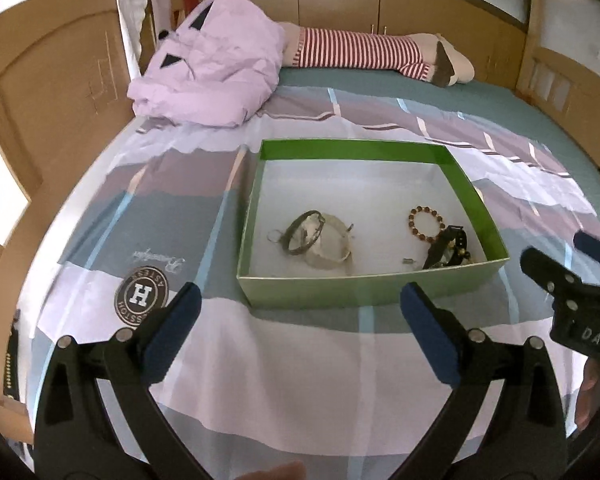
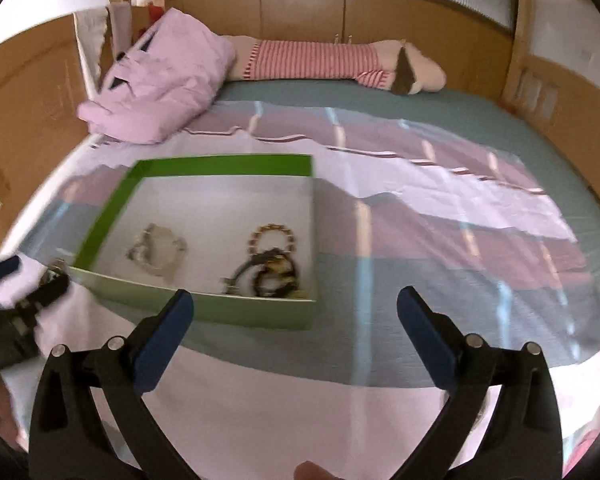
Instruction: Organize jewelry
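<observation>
Green box (image 1: 372, 284) sits on the bed (image 1: 284, 360), just ahead of both tongs, and holds all the jewelry visible. Left tongs (image 1: 300, 328): jaws spread wide, nothing between them. Right tongs (image 2: 294, 332): same, wide and empty. Both hang above the bedspread, short of the near box wall, pointing down at a slant.

Contents, from the left wrist view: dark bangle (image 1: 304, 232) lying over a pale ring-shaped piece (image 1: 332, 254), ahead of the left tongs. Bead bracelet (image 1: 427, 221) and a black strap (image 1: 448, 246) lie ahead and to the right, touching or nearly so, close to the right box wall. A small metal bit (image 1: 408, 261) lies apart near the front wall.

Judgement: everything is already in the box, so the step in hand looks like pulling clear or a final tidy. If the tangle is to be parted, come in from above over the near wall, one tongs per cluster, and take the bangle by its raised rim.

Room: box walls are low but thin; a low approach could shove the box. Black strap sits tight to the right wall, little room for a finger there. Open bedspread lies right of the right tongs and left of the left tongs. Tongs are near each other; keep them apart.
</observation>
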The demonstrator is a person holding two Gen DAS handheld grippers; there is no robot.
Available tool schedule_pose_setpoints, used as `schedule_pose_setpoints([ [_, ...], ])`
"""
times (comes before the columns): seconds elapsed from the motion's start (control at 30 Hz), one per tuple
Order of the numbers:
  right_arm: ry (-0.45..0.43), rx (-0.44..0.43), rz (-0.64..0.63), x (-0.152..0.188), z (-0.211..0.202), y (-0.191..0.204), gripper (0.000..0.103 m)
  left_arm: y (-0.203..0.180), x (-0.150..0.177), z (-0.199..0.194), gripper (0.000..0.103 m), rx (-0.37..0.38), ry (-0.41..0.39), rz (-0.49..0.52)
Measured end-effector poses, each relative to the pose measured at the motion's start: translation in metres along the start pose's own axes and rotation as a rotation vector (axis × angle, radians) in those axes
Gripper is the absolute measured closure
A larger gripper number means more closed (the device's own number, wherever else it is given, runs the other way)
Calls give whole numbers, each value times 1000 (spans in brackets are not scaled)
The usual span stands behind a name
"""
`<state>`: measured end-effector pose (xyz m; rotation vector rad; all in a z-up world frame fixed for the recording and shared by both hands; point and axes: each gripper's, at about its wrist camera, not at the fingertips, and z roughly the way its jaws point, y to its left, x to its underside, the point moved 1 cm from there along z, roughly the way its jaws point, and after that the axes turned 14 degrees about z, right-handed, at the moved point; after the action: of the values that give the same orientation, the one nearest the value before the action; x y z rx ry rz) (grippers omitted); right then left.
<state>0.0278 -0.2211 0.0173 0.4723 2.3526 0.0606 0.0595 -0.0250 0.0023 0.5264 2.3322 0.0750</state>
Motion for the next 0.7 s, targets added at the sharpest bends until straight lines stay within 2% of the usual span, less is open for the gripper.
schedule_pose_setpoints([
  [0.13, -38, 47, -61, 6, -3, 12, 1, -1, -2, -5, 2, 5, -19, -8],
  [0.7, -30, 18, -81, 14, -2, 22, 1, 0, -1, -4, 2, -5, -15, -2],
])
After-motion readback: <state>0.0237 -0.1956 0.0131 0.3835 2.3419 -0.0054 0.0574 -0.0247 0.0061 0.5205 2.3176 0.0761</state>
